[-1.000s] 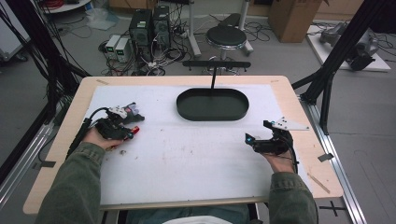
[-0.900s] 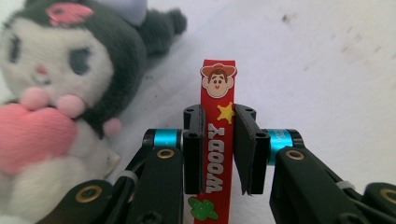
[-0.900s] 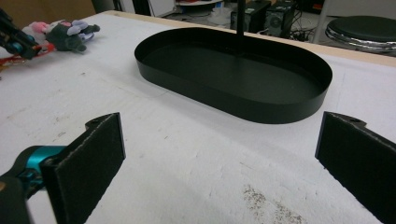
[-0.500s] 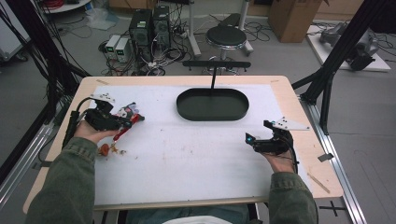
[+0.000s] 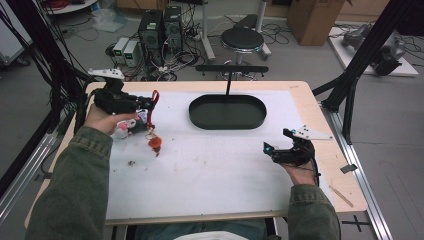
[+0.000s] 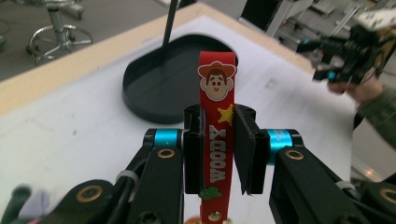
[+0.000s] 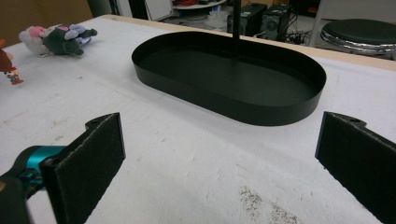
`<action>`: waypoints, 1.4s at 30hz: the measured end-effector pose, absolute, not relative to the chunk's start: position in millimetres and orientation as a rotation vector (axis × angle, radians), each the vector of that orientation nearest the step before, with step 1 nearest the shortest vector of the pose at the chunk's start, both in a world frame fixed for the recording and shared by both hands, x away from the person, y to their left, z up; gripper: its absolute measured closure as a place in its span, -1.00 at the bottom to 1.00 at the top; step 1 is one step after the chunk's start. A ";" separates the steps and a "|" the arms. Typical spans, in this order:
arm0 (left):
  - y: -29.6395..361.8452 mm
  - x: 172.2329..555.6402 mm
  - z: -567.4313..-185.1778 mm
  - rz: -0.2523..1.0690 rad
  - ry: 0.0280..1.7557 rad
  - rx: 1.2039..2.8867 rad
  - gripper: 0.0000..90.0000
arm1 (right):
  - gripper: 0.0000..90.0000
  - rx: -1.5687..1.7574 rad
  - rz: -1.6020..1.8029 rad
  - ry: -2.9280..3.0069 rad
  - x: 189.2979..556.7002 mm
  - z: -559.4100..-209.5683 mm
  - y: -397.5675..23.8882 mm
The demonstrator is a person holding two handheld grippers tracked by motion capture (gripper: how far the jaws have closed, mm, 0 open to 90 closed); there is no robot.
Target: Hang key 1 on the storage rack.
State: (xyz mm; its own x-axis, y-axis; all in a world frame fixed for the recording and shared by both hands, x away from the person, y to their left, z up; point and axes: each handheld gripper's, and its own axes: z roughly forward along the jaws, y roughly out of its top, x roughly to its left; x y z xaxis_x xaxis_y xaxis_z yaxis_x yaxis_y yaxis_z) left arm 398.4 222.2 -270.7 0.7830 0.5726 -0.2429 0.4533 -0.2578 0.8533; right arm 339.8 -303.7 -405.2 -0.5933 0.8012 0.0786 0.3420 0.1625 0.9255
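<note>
Cluttered lab floor behind, PC towers and a stool at 12 o'clock, and a white-topped desk (image 5: pixel 215 180) up front. What's changed over the last second: the left gripper (image 5: pixel 149 103) has come up off the desk at about 10 o'clock, and the red strap (image 6: pixel 215 126) has gone up with it. A small orange charm (image 5: pixel 155 144) now dangles below on its ring, just clear of the surface. So the pick looks done, and I'd guess the black tray (image 5: pixel 227 111) at 12 is where it goes next.

Left jaws are clamped tight on the strap, the Woody end poking out past the tips. That forearm is raised, gripper pointing roughly toward the tray.

Right gripper (image 5: pixel 275 148) sits parked at 4 o'clock, jaws wide apart, nothing in them. A plush toy (image 7: pixel 58 37) lies near the left hand.
</note>
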 end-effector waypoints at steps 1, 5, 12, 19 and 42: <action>219.4 401.3 -266.7 0.138 0.777 1.884 0.66 | -0.99 1.082 1.426 2.013 339.8 -405.2 -303.8; 207.8 411.9 -255.3 0.109 0.728 1.827 0.66 | -0.99 1.083 1.428 2.008 339.5 -405.0 -304.9; 191.2 426.5 -243.7 0.123 0.714 1.803 0.66 | -0.99 1.091 1.435 1.990 338.1 -404.4 -307.9; 177.7 443.3 -237.9 0.114 0.714 1.783 0.66 | -0.99 1.095 1.440 1.991 337.7 -405.0 -309.4; 118.4 489.7 -220.8 0.207 0.696 1.785 0.66 | -0.99 1.106 1.465 1.981 339.8 -406.2 -313.2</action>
